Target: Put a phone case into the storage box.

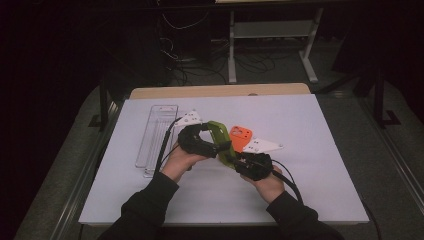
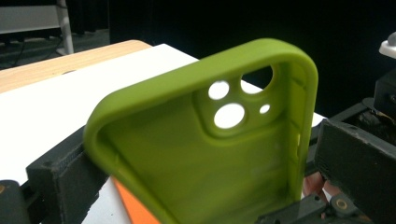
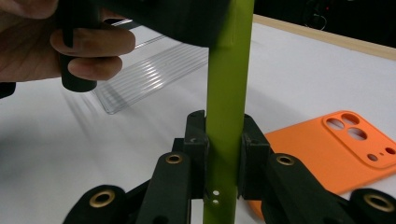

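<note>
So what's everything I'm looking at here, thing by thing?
green case: one, lime green, lifted off the table, held between both grippers
orange case: one, orange, flat on the sheet behind the grippers
clear tray: one, see-through, left on the sheet
white sheet: one, covering the tabletop
left gripper: black, jaws shut across the green case
right gripper: black, jaws shut on the green case's edge
hands: two, dark sleeves

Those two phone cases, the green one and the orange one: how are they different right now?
The green case is lifted off the table, gripped by the left gripper and right gripper; the orange case lies flat on the white table, untouched. Both have camera cutouts.
</note>
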`<state>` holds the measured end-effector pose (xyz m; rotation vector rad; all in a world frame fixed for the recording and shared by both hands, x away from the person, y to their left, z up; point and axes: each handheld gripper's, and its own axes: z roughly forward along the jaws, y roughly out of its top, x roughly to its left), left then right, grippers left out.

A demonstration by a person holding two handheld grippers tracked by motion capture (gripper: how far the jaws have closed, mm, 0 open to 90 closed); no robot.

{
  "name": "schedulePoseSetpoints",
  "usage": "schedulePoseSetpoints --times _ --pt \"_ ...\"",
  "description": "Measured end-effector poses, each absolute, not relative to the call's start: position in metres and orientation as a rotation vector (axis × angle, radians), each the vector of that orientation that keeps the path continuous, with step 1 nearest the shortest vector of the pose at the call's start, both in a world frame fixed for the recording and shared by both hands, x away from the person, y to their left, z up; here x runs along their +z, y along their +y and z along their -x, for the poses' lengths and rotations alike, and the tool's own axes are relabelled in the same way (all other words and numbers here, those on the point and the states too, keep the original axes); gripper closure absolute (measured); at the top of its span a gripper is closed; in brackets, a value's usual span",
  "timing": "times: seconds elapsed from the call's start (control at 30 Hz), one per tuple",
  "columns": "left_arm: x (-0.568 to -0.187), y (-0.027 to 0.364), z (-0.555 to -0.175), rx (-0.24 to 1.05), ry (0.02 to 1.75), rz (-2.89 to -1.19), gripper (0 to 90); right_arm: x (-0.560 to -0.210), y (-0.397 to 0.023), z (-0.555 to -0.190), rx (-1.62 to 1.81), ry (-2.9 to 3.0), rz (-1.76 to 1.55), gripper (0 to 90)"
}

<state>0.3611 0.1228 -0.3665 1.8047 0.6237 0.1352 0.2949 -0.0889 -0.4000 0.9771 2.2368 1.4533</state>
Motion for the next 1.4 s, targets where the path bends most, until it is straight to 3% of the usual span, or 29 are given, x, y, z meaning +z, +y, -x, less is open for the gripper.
schedulePoseSetpoints --times 0.43,0.87,1.23,1.4 --pt "-0.367 0.12 -0.357 0.134 0.671 -1.767 0.3 -0.405 -0.081 -0.294 1.41 2.256 -0.978 75.6" --pt "-0.368 0.122 -0.357 0.152 0.685 -1.748 12.6 -0.41 -0.076 -0.293 1.364 2.279 -0.965 75.5" --pt "-0.368 0.12 -0.353 0.164 0.69 -1.765 14.3 -0.412 -0.075 -0.293 1.325 2.296 -0.957 75.1" --pt "-0.368 0.12 -0.355 0.168 0.675 -1.783 14.7 -0.412 -0.075 -0.293 1.303 2.325 -0.947 66.8"
